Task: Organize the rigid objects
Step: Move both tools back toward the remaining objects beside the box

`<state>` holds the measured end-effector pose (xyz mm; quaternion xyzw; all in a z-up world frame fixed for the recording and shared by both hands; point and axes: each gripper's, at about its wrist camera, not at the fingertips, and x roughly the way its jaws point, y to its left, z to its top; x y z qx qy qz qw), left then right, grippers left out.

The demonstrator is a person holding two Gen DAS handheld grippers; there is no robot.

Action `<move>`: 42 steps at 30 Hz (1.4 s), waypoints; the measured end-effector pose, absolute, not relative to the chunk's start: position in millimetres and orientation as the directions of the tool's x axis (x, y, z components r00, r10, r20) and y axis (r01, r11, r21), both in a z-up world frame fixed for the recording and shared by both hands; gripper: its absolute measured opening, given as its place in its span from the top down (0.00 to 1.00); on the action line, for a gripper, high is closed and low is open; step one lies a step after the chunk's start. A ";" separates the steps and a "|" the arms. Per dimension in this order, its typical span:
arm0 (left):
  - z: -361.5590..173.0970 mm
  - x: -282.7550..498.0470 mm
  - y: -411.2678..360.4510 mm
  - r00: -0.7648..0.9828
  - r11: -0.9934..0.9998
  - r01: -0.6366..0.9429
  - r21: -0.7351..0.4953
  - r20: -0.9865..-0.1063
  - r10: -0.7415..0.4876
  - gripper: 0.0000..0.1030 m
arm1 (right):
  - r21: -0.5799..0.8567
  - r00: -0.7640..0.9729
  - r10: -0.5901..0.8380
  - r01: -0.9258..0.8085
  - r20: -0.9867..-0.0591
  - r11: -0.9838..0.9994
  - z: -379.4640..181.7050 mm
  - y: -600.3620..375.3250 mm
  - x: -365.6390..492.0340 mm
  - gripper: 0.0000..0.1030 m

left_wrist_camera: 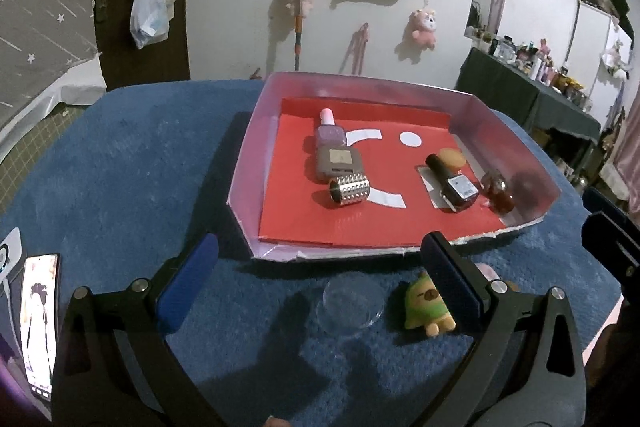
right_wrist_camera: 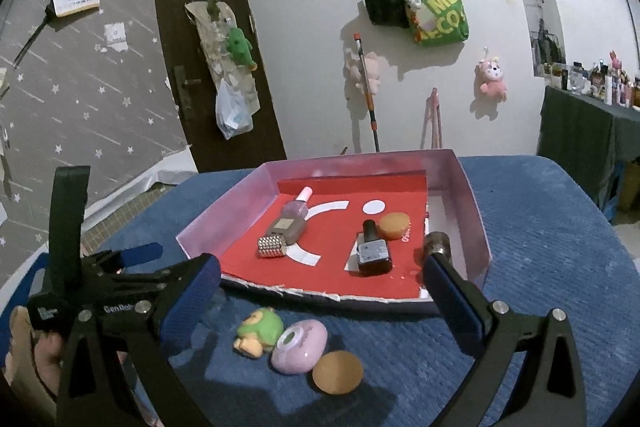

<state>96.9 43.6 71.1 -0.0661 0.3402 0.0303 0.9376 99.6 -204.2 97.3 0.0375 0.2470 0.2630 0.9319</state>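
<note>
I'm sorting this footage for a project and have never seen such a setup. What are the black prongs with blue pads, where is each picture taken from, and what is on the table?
There is no robot here: a person holds a two-finger gripper in each hand, and each gripper carries a wide-angle camera that looks forward along its fingers. The prongs are those fingers.

One picture comes from the left gripper, the other from the right gripper. Both are open and hold nothing.

A blue cloth covers the table. On it sits a shallow tray with a red floor, holding nail polish bottles, a studded silver cylinder and a small orange disc.

In front of the tray, on the cloth, lie a green plush toy, a pink oval case, another orange disc and a clear round lid.
</note>
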 end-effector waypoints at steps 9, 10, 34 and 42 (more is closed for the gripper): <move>69.8 83.5 36.4 0.752 0.991 -0.078 -0.113 -0.658 -0.016 0.00 | 0.138 0.738 0.468 -0.464 -0.486 0.875 88.1 -200.4 87.5 0.00; 69.1 83.1 36.5 0.747 0.989 -0.072 -0.125 -0.664 -0.030 0.00 | 0.138 0.737 0.466 -0.462 -0.490 0.876 87.1 -200.7 87.0 0.00; 37.9 79.5 33.7 0.708 0.990 -0.083 -0.112 -0.706 -0.021 0.01 | 0.104 0.648 0.411 -0.458 -0.641 0.883 39.4 -195.2 83.3 0.32; 29.6 85.5 39.8 0.691 0.989 -0.093 -0.116 -0.722 -0.020 0.05 | 0.058 0.634 0.362 -0.447 -0.684 0.892 25.6 -190.0 88.6 0.47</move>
